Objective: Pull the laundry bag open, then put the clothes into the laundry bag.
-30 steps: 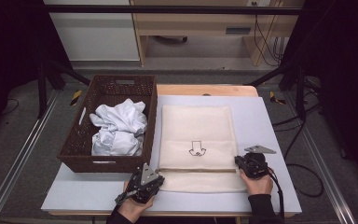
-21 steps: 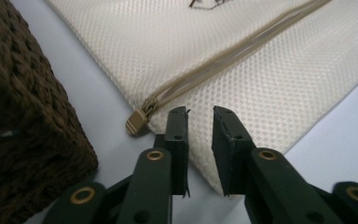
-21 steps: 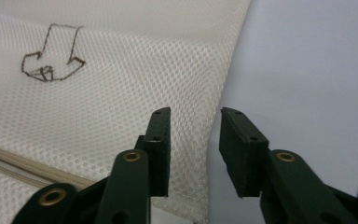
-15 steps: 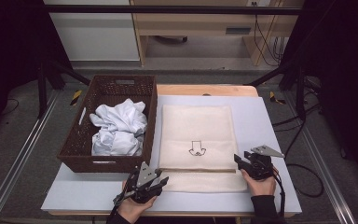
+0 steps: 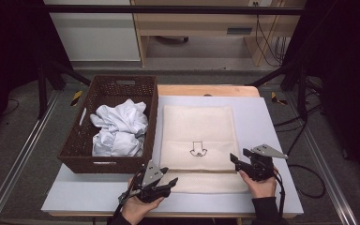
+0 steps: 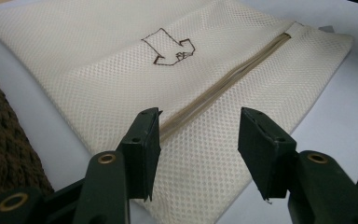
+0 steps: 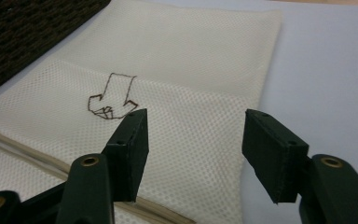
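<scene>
One cream mesh laundry bag (image 5: 198, 140) is lying flat on the worktop (image 5: 272, 126), right of one wicker basket (image 5: 82, 140) holding white cloth (image 5: 119, 131). Two hand-held grippers are flanking its near edge: left hand-held gripper (image 5: 168, 182) and right hand-held gripper (image 5: 236, 159), jaws apart, empty. The left gripper view is revealing the zipper (image 6: 223, 84).

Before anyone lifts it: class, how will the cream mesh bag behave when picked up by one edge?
The mesh bag lies flat and thin, so it is probably floppy and light. Its open weave likely grips well; the zipper band may hang stiffer.
</scene>
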{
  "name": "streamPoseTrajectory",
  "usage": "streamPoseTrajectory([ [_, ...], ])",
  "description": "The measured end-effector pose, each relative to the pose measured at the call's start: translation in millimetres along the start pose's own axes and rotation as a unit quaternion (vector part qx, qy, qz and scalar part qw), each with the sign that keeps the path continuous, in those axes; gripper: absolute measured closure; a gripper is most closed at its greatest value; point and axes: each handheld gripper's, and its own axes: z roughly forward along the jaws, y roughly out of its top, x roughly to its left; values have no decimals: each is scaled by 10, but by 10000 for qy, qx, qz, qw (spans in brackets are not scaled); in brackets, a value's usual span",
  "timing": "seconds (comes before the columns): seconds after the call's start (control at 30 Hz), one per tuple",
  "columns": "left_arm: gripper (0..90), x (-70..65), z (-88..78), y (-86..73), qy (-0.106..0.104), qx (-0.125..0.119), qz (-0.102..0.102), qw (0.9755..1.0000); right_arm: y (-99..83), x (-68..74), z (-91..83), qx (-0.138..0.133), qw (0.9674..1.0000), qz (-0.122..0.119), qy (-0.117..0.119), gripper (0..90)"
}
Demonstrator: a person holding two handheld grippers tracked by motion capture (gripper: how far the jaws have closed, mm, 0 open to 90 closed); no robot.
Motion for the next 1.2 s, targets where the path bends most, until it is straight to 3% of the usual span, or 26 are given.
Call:
streamPoseTrajectory([
  [0.37, 417, -16, 154, 187, -67, -66, 49, 9999, 25, 248, 98, 59, 9993, -229, 295, 365],
  [0.7, 398, -84, 363, 218, -152, 38, 106, 9998, 12, 300, 144, 106, 9989, -243, 382, 365],
  [1.0, 520, -195, 504, 156, -91, 89, 210, 9997, -10, 321, 189, 153, 9987, -254, 406, 375],
  [1.2, 732, -233, 592, 106, -198, 227, 180, 9994, -27, 361, 238, 255, 9982, -312, 434, 391],
])
